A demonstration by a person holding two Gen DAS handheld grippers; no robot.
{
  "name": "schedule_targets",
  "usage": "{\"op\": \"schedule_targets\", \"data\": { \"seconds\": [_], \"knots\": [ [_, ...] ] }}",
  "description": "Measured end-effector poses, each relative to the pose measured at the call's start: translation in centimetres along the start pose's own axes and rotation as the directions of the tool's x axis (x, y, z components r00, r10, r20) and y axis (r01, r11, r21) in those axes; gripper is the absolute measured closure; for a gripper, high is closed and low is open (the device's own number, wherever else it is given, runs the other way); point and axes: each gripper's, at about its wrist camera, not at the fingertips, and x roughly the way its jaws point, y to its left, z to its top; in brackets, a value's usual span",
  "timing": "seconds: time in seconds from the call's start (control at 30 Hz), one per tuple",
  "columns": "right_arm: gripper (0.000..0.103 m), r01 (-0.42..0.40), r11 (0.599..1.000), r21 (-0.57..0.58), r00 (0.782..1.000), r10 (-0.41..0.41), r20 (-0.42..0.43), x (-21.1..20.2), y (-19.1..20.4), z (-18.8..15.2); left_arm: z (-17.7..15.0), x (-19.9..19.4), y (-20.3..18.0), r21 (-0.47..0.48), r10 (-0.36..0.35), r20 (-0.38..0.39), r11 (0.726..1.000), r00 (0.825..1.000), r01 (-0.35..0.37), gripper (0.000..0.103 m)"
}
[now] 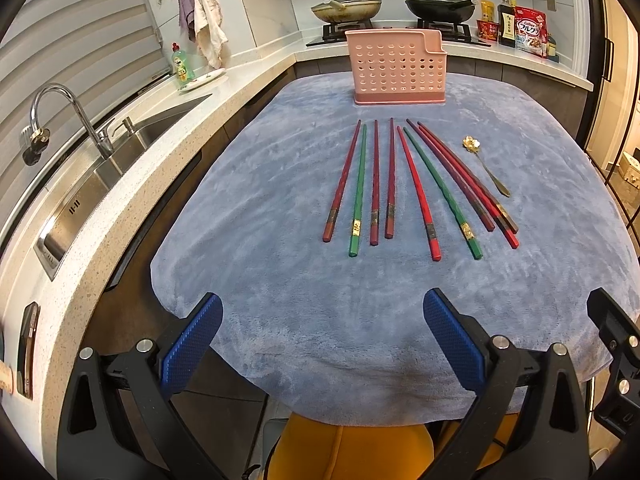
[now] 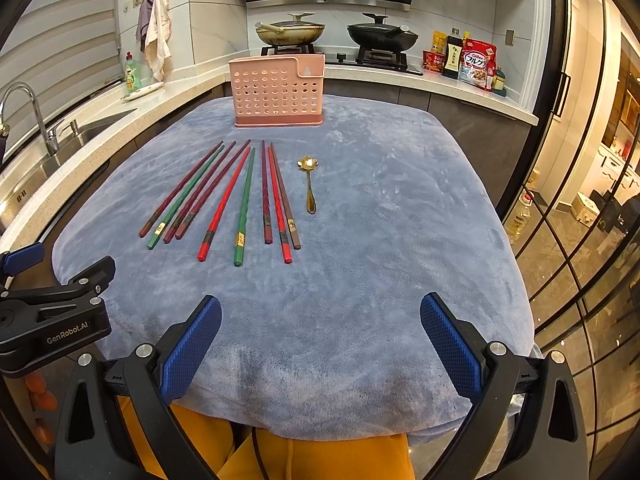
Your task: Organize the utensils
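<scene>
Several red, dark red and green chopsticks (image 1: pixel 416 184) lie side by side on a blue-grey cloth (image 1: pixel 320 312), also in the right wrist view (image 2: pixel 240 196). A small gold spoon (image 1: pixel 486 166) lies to their right, also in the right wrist view (image 2: pixel 310 184). A pink perforated utensil holder (image 1: pixel 398 68) stands upright at the far end, also in the right wrist view (image 2: pixel 278 92). My left gripper (image 1: pixel 322 340) is open and empty over the near edge of the cloth. My right gripper (image 2: pixel 320 340) is open and empty beside it.
A sink with a tap (image 1: pixel 72 120) and a stone counter (image 1: pixel 160 148) run along the left. Two lidded pans (image 1: pixel 400 8) sit on the stove behind the holder. Food packets (image 1: pixel 516 28) stand at the back right. A glass door (image 2: pixel 580 200) is on the right.
</scene>
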Motion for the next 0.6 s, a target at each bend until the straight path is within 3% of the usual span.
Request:
{"op": "schedule_targets", "data": {
  "seconds": [0.6],
  "knots": [
    [0.007,0.001,1.0,0.001,1.0,-0.001,-0.002,-0.05,-0.02,0.07,-0.12,0.23,0.31,-0.003,-0.002,-0.005,1.0,1.0,0.002,0.007]
  ]
}}
